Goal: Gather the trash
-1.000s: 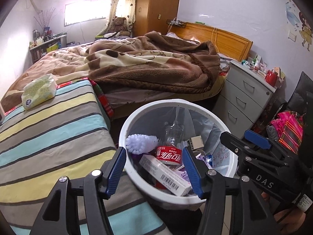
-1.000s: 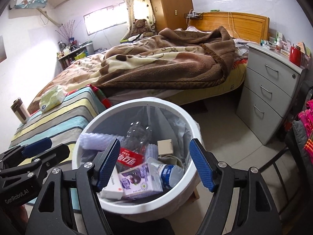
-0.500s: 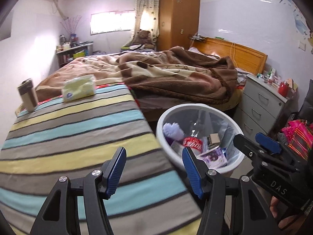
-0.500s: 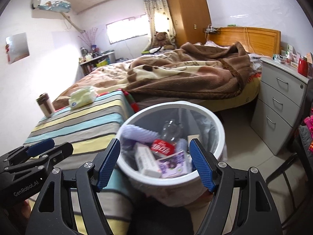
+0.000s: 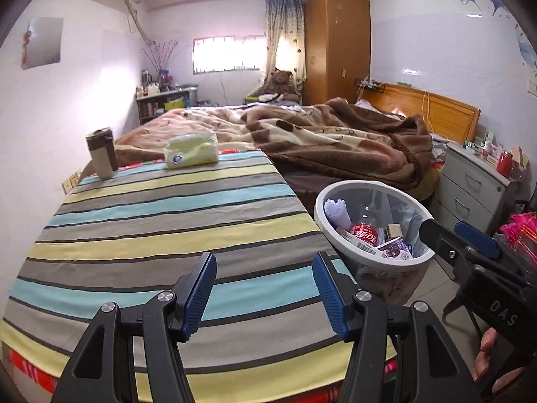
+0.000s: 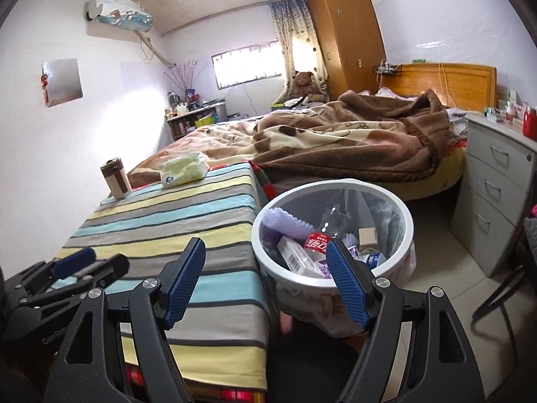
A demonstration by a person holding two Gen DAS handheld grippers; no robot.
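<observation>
Your way across the striped table (image 5: pixel 161 221) is wide open; only 2 things stand at its far edge, the cup (image 5: pixel 100 152) and tissue pack (image 5: pixel 191 150), slightly apart. The bin (image 6: pixel 335 231) sits tight against the table's right side, nearly full. Drawers (image 6: pixel 496 201) block farther right.

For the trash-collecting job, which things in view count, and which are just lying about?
Job:
white bin, holding a cola bottle and a white carton
brown cup on the striped cover
both grippers, open and empty

Lying about:
tissue pack
brown blanket
teddy bear
grey drawers
</observation>
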